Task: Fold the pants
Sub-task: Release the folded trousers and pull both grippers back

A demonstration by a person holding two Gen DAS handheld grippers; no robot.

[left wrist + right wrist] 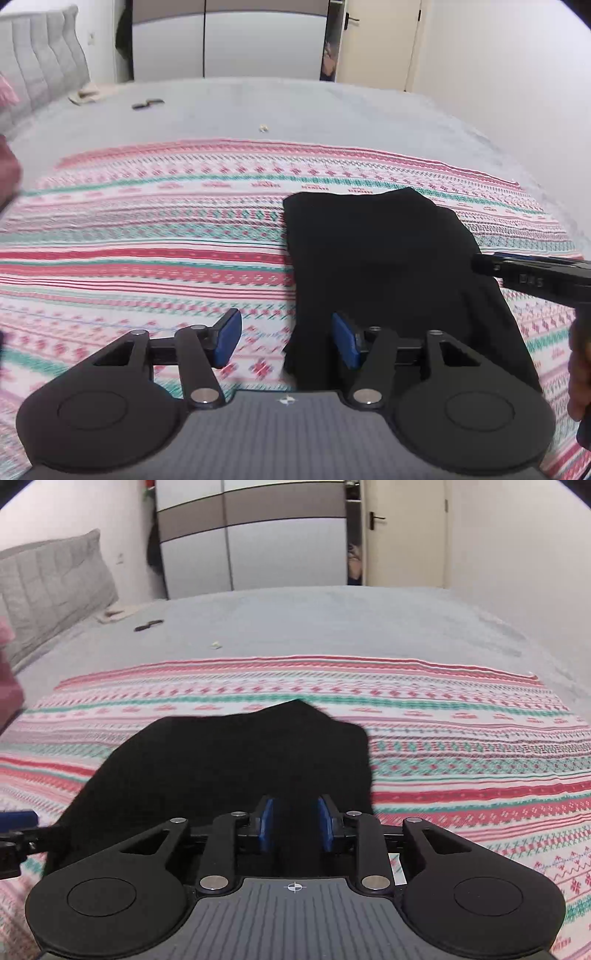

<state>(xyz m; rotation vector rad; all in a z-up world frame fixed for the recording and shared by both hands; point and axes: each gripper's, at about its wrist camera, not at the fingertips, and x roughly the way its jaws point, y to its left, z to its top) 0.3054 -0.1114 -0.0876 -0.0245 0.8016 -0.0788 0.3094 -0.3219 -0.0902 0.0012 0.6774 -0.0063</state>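
The black pants [388, 266] lie folded into a compact dark rectangle on a pink, white and teal patterned blanket [147, 229]. My left gripper [288, 339] is open over the pants' near left corner, nothing between its blue pads [229, 338]. The right gripper [535, 273] reaches in from the right over the pants' right edge. In the right wrist view the pants [229, 760] fill the centre, and my right gripper [295, 827] hangs over their near edge with its blue pads [266, 825] partly apart, black cloth showing between them.
The blanket covers the near part of a grey bed [295, 107]. A small dark object [147, 104] and a tiny pale scrap [263, 128] lie on the far bedsheet. A grey padded headboard [40, 62] stands at left, wardrobe and door behind.
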